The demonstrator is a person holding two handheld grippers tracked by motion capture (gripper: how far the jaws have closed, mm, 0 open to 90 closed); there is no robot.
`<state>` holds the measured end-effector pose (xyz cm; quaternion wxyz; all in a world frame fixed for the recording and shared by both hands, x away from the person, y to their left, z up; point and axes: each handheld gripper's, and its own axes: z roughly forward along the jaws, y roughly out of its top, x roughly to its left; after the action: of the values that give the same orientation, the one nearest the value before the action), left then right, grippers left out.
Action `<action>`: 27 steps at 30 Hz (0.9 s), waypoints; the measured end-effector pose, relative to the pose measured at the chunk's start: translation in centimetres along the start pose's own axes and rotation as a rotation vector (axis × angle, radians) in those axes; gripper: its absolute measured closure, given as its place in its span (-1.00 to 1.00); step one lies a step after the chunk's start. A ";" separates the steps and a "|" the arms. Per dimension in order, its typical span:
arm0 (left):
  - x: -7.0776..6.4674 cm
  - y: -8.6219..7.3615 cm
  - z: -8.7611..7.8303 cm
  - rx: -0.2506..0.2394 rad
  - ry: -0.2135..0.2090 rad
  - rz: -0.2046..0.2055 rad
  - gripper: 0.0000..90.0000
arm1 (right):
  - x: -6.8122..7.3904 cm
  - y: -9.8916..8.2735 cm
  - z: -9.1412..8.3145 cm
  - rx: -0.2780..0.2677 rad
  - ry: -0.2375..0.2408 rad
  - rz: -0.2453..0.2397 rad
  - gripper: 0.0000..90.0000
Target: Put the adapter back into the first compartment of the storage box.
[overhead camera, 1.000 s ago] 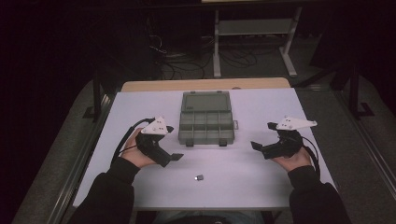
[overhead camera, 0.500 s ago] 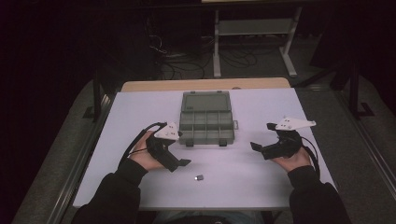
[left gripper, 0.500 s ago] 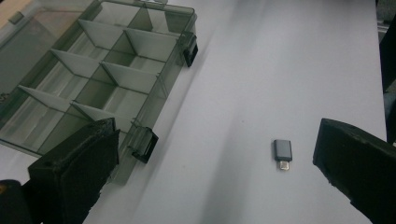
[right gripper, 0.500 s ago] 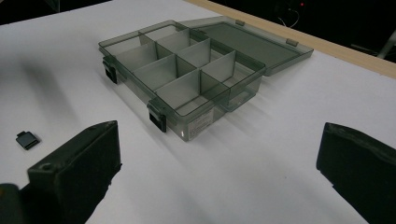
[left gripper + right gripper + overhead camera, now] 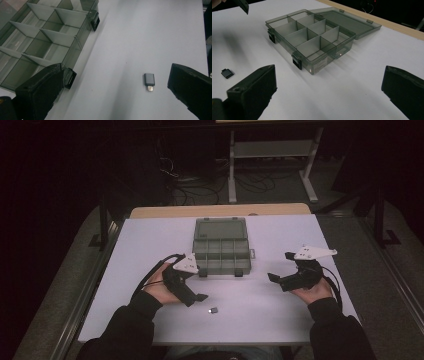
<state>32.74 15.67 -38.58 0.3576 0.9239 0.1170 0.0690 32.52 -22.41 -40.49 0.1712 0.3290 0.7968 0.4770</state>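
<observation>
Fingers of the left gripper [image 5: 115, 100] stand wide apart, empty, just short of the adapter [image 5: 149, 81] (plug end toward them), which lies on the table [image 5: 150, 240] near its front edge, clear of the box [image 5: 222, 247]. Right gripper [image 5: 283, 270], also apart, is farther off.

My jaws are matte black, each gripper topped by a pale grey plate [image 5: 187, 265]. The table [image 5: 280, 315] is plain white, tan along its far edge. The box [image 5: 221, 247] is smoky translucent grey with black latches. The adapter [image 5: 149, 80] is dark grey, its plug silver.
</observation>
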 end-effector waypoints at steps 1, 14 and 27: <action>0.0 0.1 0.2 0.003 -0.003 0.004 -0.97 | 0.0 0.0 0.0 0.002 0.000 0.000 -1.00; -0.4 0.2 1.9 0.054 -0.039 0.013 -0.97 | 0.1 0.0 0.1 0.009 0.004 -0.004 -1.00; -1.1 0.2 3.1 0.109 -0.077 0.040 -0.93 | 0.1 0.0 0.2 0.016 0.005 -0.007 -1.00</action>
<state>32.37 13.21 -40.78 0.3095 0.9462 0.0884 0.0340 32.56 -22.22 -40.62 0.1685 0.3263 0.8022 0.4708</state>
